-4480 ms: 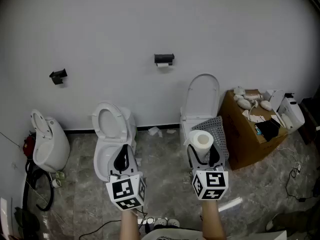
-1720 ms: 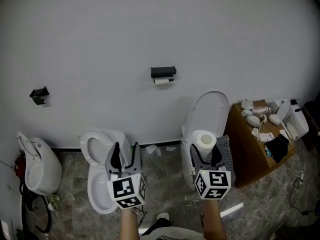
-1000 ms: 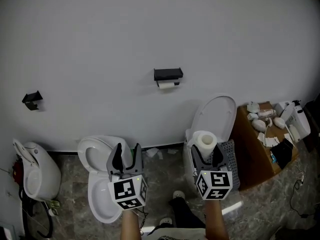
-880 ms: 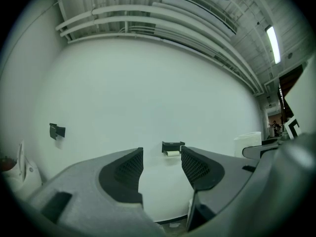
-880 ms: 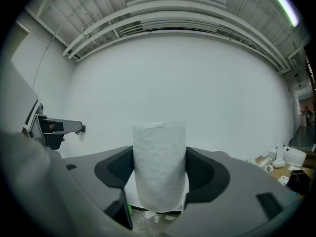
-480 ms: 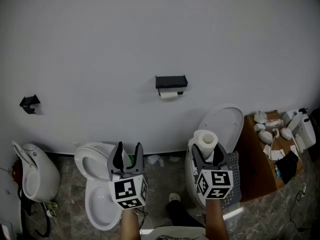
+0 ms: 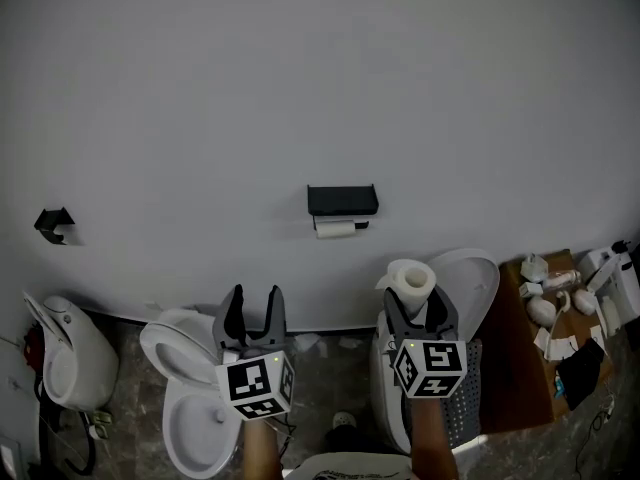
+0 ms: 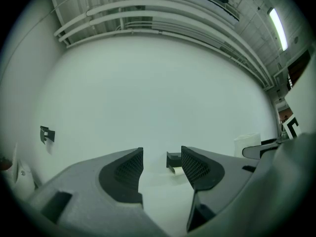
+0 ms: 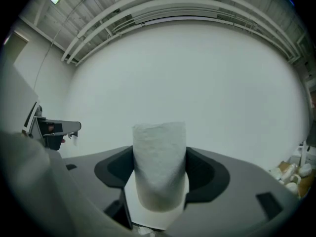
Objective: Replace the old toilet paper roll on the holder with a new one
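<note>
Three toilets were logged, two black wall holders, one new roll, one old roll (two paper rolls in all), two grippers, one cardboard box.

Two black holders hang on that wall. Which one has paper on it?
The wider holder in the middle, with a thin white roll under its shelf; the small bracket far left shows none.

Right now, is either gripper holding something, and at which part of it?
The right gripper holds the new toilet paper roll upright, jaws pressing its curved sides. The left gripper is open and empty.
</note>
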`<state>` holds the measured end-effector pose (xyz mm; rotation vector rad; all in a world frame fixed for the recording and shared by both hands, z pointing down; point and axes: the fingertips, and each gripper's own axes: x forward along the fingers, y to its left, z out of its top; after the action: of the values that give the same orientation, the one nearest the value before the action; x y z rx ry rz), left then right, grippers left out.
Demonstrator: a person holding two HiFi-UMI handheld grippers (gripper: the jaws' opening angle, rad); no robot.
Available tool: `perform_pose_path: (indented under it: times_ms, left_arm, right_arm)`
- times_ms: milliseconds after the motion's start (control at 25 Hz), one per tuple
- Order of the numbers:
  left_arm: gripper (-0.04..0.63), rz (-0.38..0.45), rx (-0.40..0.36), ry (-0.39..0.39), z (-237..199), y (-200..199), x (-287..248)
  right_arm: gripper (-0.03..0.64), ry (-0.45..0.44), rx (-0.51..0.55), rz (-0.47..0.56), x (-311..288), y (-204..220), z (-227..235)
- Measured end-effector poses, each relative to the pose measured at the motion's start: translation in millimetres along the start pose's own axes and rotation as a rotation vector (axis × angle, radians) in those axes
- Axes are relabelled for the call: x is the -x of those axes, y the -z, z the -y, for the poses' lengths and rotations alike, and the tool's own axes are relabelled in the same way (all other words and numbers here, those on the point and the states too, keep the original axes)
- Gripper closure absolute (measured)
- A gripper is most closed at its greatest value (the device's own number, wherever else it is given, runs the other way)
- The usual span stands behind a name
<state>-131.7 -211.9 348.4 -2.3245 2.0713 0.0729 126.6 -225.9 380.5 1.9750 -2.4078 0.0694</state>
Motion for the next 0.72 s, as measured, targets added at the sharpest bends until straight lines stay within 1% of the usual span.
perform_pose_path:
  times_ms: [280, 600, 720]
  left_arm:
    - [0.359, -0.004, -0.009, -0.008, 17.3, 4.5, -57.9]
    - [0.359, -0.026, -0.013, 0.003, 28.1, 15.3, -95.1]
    - [0.359, -0.041, -0.033, 0.011, 27.4, 20.1, -106.1]
  right_arm:
    - [0.316, -0.008, -0.005, 0.005, -51.4, -3.0, 33.0]
    - [0.316, 0.011, -0.005, -0.008, -81.6, 0.9, 58.6]
    - [0.316, 0.015, -0.005, -0.015, -90.5, 4.2, 61.1]
